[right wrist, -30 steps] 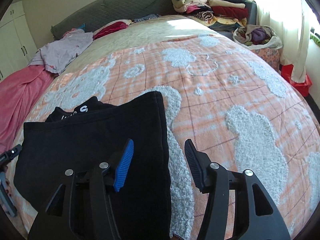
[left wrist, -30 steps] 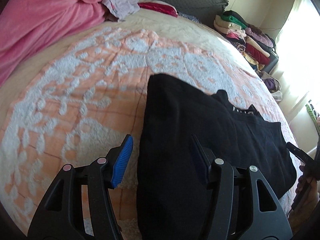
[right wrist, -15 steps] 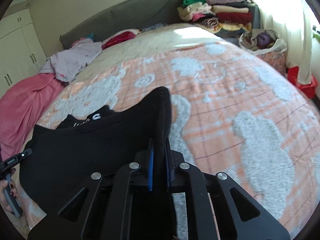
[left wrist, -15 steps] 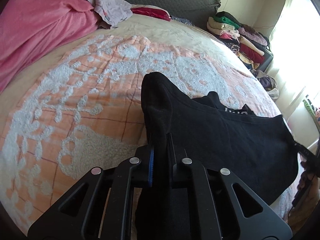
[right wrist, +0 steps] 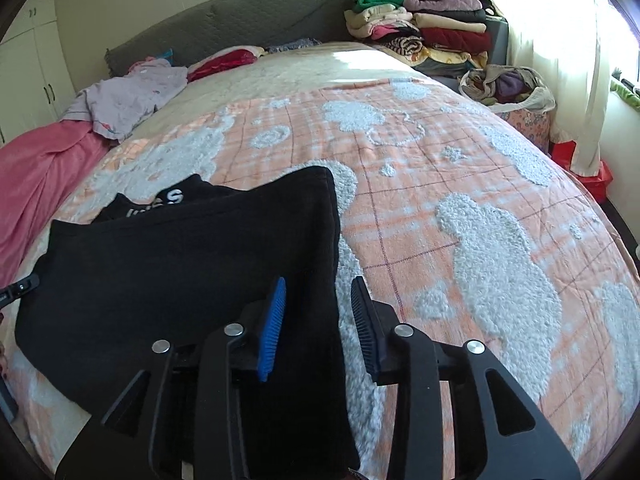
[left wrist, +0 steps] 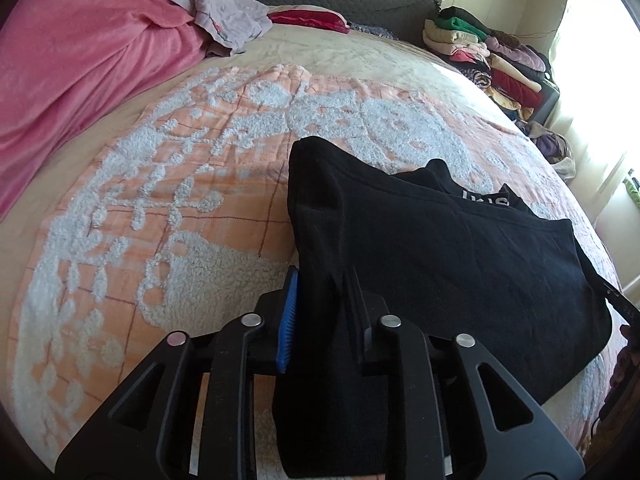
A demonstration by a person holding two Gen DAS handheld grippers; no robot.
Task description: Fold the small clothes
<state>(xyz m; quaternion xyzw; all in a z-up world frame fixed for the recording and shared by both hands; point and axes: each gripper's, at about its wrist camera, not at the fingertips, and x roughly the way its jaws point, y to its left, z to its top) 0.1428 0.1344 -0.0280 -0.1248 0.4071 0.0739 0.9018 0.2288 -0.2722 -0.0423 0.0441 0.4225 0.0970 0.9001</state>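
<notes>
A black garment (left wrist: 440, 248) with white lettering at its collar lies on the orange and white bedspread (left wrist: 180, 200). My left gripper (left wrist: 324, 300) has its jaws a little apart, with the garment's left edge still bunched between them. In the right wrist view the same garment (right wrist: 180, 264) lies flat. My right gripper (right wrist: 318, 308) is open, its blue pad (right wrist: 274, 320) over the garment's right edge and the other pad over the bedspread (right wrist: 460, 200). The right gripper's tip shows at the right edge of the left wrist view (left wrist: 618, 304).
A pink blanket (left wrist: 80, 64) and a lilac garment (left wrist: 224, 16) lie at the far left of the bed. Stacks of folded clothes (right wrist: 424, 28) stand at the headboard's right. A basket of clothes (right wrist: 512, 92) and a red box (right wrist: 592, 172) stand beside the bed.
Both grippers closed on the garment's side edges and lifted them half a second ago. Now the right has opened and the cloth lies flat; the left jaws have parted slightly.
</notes>
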